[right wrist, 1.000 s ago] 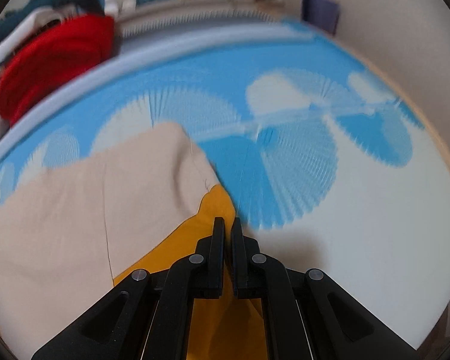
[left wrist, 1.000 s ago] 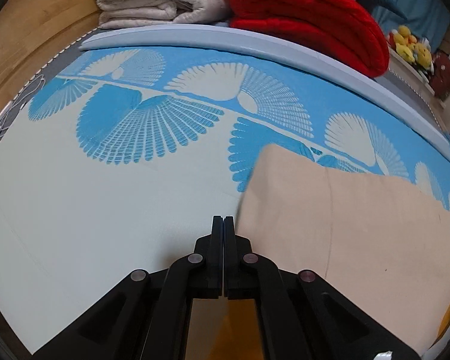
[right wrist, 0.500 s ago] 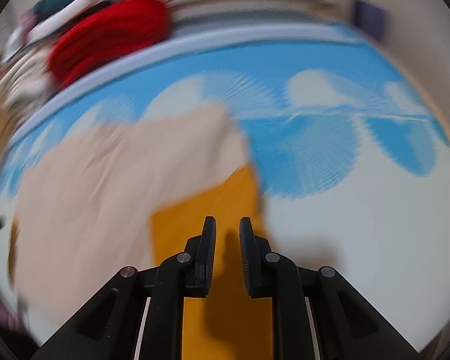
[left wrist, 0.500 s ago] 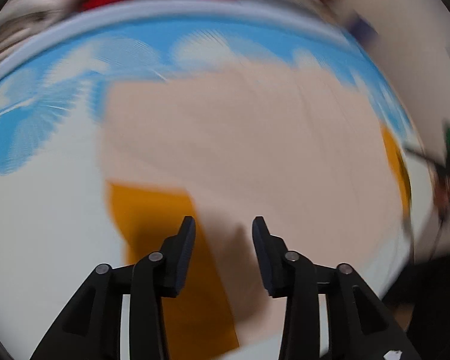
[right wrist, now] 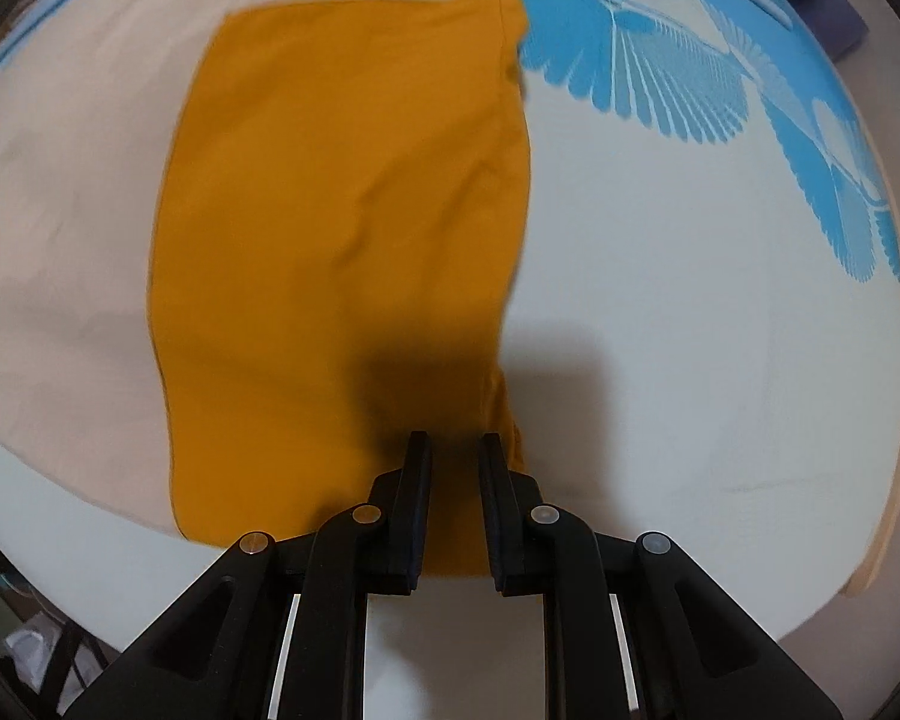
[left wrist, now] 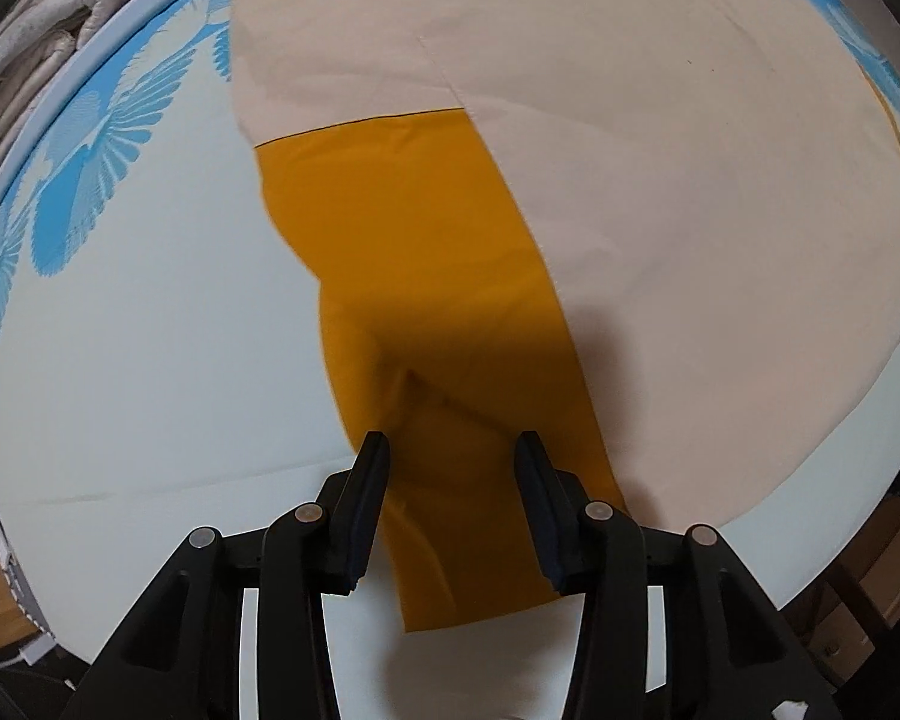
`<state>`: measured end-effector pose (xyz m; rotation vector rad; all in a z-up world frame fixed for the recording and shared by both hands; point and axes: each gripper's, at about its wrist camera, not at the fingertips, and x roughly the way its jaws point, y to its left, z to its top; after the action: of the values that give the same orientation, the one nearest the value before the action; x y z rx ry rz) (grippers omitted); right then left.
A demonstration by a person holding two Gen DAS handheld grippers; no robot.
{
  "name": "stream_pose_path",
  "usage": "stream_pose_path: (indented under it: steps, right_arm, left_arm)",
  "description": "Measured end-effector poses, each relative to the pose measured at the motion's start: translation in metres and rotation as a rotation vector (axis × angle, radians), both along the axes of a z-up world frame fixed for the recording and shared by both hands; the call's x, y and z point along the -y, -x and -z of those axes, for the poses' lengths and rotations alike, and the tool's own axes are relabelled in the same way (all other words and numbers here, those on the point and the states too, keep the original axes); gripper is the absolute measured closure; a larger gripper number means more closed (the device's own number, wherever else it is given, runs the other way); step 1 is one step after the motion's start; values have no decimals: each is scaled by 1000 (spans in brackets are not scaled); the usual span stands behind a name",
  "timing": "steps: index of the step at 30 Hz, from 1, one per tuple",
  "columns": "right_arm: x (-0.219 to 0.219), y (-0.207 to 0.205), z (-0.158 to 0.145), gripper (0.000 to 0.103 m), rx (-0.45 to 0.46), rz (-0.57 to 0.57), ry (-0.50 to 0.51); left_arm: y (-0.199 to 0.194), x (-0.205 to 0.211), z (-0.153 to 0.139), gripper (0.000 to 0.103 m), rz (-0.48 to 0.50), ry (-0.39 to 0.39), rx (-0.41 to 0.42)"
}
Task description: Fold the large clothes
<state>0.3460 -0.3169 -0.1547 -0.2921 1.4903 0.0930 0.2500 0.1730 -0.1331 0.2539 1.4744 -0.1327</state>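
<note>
Looking down the left tongs (left wrist: 448,450), the jaws have just been opening and now stand apart over the mustard sleeve (left wrist: 426,276), with a small ridge of cloth between them but nothing pinched. Same story on the right tongs (right wrist: 455,449): they've cracked open a little, a narrow gap, poised over the outer edge of the other mustard sleeve (right wrist: 342,210), and the pads aren't pressing on it as far as I can tell. So both corners look let go, which I read as one fold just laid down.

Going further out, the garment (left wrist: 678,168) lies flat on the bed (left wrist: 150,360), beige body in the middle with a mustard sleeve along each side. Beyond it is the blue fan print of the sheet (right wrist: 678,78), then the pale rail (left wrist: 90,84), and a cream blanket (left wrist: 36,54) stacked past that in the left view.

Compared with a second ago: both tongs were shut then and looking more level across the bed, with the red blanket and the room's far end in view. Now both look nearly straight down and much closer to the cloth, so the garment fills most of each view. Next I'd guess they regrip the sleeves to fold them inward, but that's only a guess.
</note>
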Motion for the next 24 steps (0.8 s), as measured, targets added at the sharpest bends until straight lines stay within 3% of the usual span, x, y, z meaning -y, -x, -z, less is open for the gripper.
stream_pose_path:
  steps: [9,14,16,18,21,24]
  right_arm:
    - [1,9,1,85,-33,6,103]
    - [12,15,0,84,-23,50,402]
    - [16,12,-35,84,95,153,336]
    - [9,15,-90,84,301,227,184]
    - [-21,42,-160,83,578,224,50]
    - [-66,75,-184,79,703,193,-101]
  left_arm:
    - [15,-3,0,61,24,-88,-5]
    - [32,-15,-12,61,8,-156,27]
    - [33,-25,-27,68,-35,-195,87]
    - [34,-28,-49,73,-80,-219,161]
    - [49,-21,-93,78,-166,-135,285]
    - [68,-8,-117,82,-225,-39,392]
